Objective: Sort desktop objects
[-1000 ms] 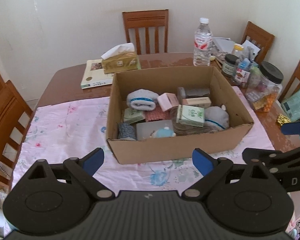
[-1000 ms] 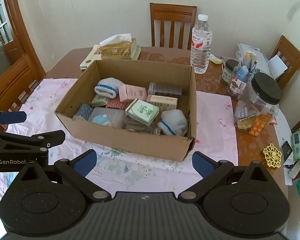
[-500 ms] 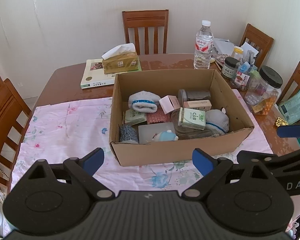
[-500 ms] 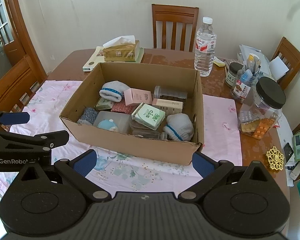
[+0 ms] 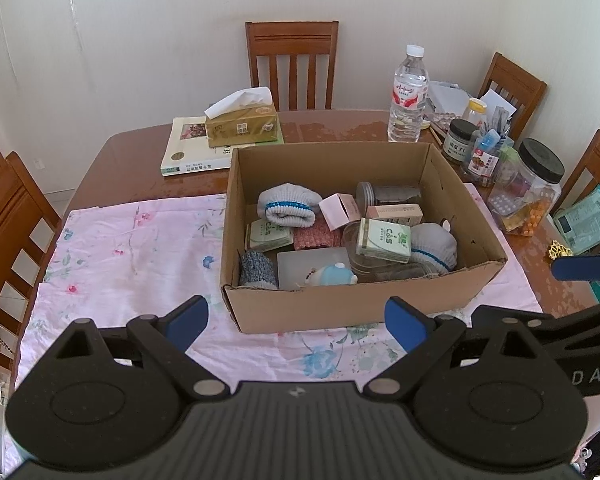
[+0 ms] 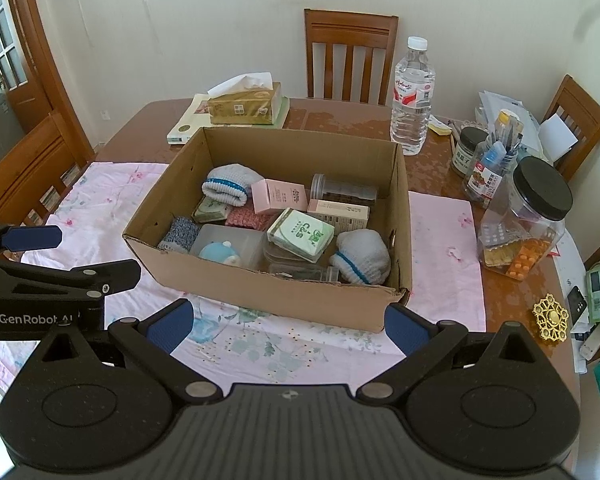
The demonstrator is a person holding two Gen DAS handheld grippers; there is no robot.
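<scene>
An open cardboard box (image 5: 340, 308) (image 6: 260, 288) stands on a pink flowered cloth (image 5: 132, 248) (image 6: 100, 192). Inside lie rolled grey socks (image 5: 286, 204) (image 6: 226, 184), a pink carton (image 5: 340, 210) (image 6: 278, 196), a green tissue pack (image 5: 384, 240) (image 6: 300, 234), a clear jar (image 5: 388, 192) (image 6: 340, 188), a blue toy (image 5: 334, 274) (image 6: 220, 250) and several other small items. My left gripper (image 5: 296, 320) hovers open in front of the box. My right gripper (image 6: 288, 322) is open too, near the box's front wall. Both hold nothing.
Behind the box are a tissue box (image 5: 242, 124) on a book (image 5: 188, 152), and a water bottle (image 5: 408, 96). Jars (image 5: 526, 188), pens and papers crowd the table's right side. A gold ornament (image 6: 550, 322) lies at right. Wooden chairs (image 5: 292, 60) ring the table.
Both grippers have pulled back and risen a little, so the box looks smaller and farther. Both stay open. Nothing in the box has moved.
</scene>
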